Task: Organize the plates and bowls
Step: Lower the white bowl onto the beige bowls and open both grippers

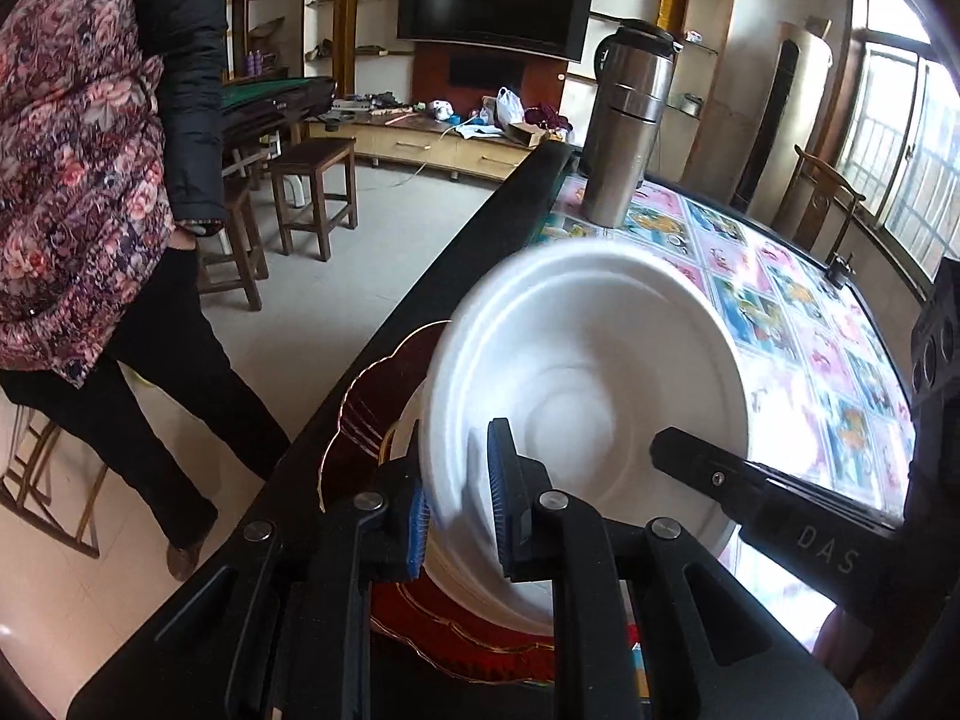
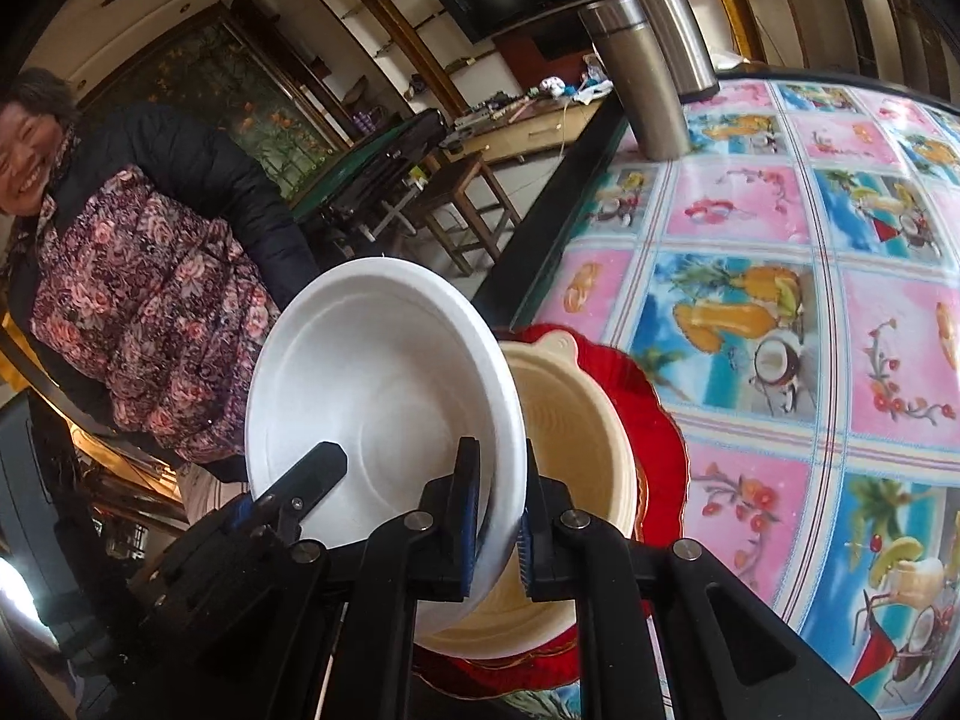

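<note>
A white foam bowl point(image 1: 588, 360) is held tilted above a red gold-edged plate point(image 1: 360, 414) at the table's near edge. My left gripper point(image 1: 459, 504) is shut on the bowl's rim. My right gripper point(image 2: 495, 516) is shut on the opposite rim of the same white bowl point(image 2: 384, 396). In the right wrist view a cream plastic bowl point(image 2: 570, 438) sits on the red plate point(image 2: 654, 420), right beside and below the white bowl. The other gripper's finger shows inside the bowl in each view.
Two steel thermos flasks point(image 2: 636, 78) stand at the table's far edge; one shows in the left wrist view point(image 1: 624, 132). The table has a glossy fruit-patterned cloth point(image 2: 780, 276). A person in a floral jacket point(image 2: 144, 312) stands left of the table. Wooden stools point(image 1: 312, 192) stand behind.
</note>
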`<state>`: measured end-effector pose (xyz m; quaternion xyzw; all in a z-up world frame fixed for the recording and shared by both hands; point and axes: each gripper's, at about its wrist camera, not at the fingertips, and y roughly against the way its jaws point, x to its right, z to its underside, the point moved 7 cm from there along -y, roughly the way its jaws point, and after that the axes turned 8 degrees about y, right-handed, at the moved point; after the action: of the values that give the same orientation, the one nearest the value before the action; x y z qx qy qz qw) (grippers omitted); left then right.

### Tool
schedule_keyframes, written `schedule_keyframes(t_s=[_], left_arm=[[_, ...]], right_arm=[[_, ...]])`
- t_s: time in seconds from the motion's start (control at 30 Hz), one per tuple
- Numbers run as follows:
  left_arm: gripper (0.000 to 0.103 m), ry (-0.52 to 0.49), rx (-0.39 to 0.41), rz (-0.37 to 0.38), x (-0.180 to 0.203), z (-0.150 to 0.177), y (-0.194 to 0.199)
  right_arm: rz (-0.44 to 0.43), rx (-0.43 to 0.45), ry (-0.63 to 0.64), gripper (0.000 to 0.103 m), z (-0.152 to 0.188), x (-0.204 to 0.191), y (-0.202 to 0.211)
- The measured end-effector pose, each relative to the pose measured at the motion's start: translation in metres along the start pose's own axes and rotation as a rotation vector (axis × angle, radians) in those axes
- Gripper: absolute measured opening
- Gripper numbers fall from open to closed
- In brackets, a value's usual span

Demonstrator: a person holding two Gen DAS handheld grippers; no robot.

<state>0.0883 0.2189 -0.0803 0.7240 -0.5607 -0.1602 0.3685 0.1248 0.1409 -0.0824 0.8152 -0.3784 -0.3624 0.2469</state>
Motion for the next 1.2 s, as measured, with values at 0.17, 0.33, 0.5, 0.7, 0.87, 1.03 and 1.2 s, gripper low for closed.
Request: schedule_keyframes(t_s=[0.17,0.33,0.5,0.7,0.87,1.03,1.2], left_arm=[[0.016,-0.010,0.031,-0.035,-0.005,-0.009,0.001],[0.016,-0.001,0.061,-0.065,-0.013,-0.008,0.007],[0.016,-0.030,0.078,-0.059,-0.007,-0.004,0.011],[0.016,-0.080,0.091,-0.023,0.018,-0.003,0.021],[0.029,-0.102,0.114,-0.012,0.035,0.000,0.037],[0.050,-0.167,0.133,0.014,0.060,0.020,0.053],[0.050,-0.228,0.113,0.063,0.082,0.041,0.058]], right_arm=[[0.016,-0.017,0.003,0.012,0.011,0.012,0.000],[0.042,-0.013,0.001,0.015,0.011,0.023,0.000],[0.060,0.020,0.025,0.016,0.010,0.028,0.005],[0.010,0.069,-0.037,0.037,0.005,0.050,0.023],[-0.014,0.115,-0.079,0.038,-0.002,0.065,0.038],[-0.016,0.119,-0.101,0.048,-0.001,0.079,0.047],[-0.005,0.140,-0.178,0.053,-0.003,0.108,0.065]])
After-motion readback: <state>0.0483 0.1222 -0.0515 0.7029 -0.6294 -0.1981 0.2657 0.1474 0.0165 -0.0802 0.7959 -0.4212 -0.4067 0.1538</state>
